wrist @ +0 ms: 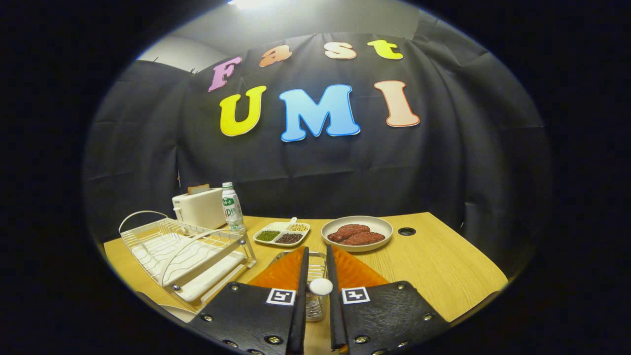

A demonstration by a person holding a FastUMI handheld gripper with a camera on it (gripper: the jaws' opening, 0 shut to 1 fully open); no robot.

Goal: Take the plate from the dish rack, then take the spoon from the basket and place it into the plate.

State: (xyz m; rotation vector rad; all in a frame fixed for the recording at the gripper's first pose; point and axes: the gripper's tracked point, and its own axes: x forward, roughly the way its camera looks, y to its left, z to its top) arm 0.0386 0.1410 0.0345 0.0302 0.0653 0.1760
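I have the hand-held gripper (316, 276) low over the wooden table (443, 266), its two fingers nearly together with a narrow gap between them. In that gap sits the rounded white end of the spoon (320, 286), standing up from a wire-mesh metal basket (315, 283). The fingers flank it closely, but I cannot tell whether both actually press on it. The rest of the spoon is hidden down in the mesh, and the basket itself is mostly covered by the fingers.

To the left of the fingers stands the dish rack (185, 249), a frame of thin white wire with curved loops over a smooth white drip tray. I cannot make out a plate among its wires. At its near corner a pale curved edge peeks out, cut off too much to identify.

Beyond the fingers lies a white divided tray (282, 233) holding green, dark and tan grains in separate compartments. Just beside it, to the right, is a round pale plate of reddish meat patties (357, 233). Farther back on the left are a boxy white toaster (199, 207) with a brown slice poking out and a clear plastic bottle (231, 206) with a white cap. A round dark grommet hole (406, 231) sits in the tabletop near the meat plate.
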